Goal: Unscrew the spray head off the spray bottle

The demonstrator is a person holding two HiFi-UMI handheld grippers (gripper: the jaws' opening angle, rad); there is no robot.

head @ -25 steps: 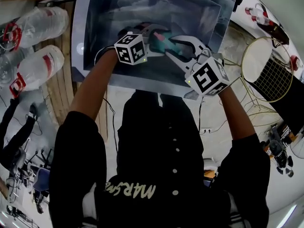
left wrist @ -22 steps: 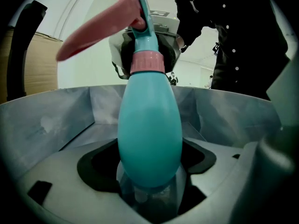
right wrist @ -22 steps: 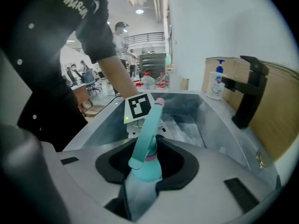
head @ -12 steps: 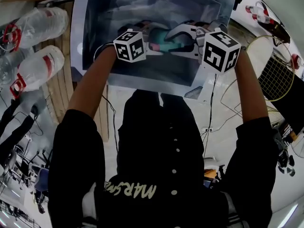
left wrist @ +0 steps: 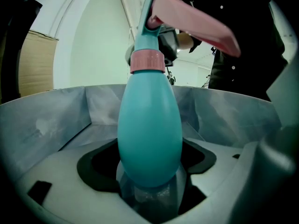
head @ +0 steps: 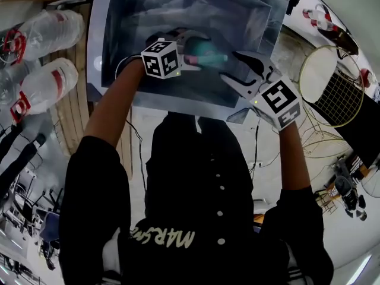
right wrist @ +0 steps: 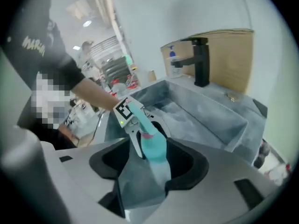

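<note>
My left gripper [head: 189, 54] clamped the spray bottle [left wrist: 149, 129] at its belly; it looked light, smooth and slippery. To its right, my right gripper [head: 237, 69] had just been opening, empty; I'd retake the pink collar [left wrist: 147, 61].

A grey sink [head: 136, 16] sits sunk in a grey tabletop [head: 97, 52]. On the rim stand a black faucet [right wrist: 201, 62] and, just beside it, a pump bottle [right wrist: 174, 59]. A small item [right wrist: 231, 96] lies near the faucet.

The left claw [head: 193, 51], at the upper centre of the head view, is clamping the spray bottle [head: 206, 58], its forearm [head: 114, 107] reaching up-frame. The right claw [head: 233, 68], just to its right, is holding its jaws apart after just opening them, and is gripping nothing.
</note>
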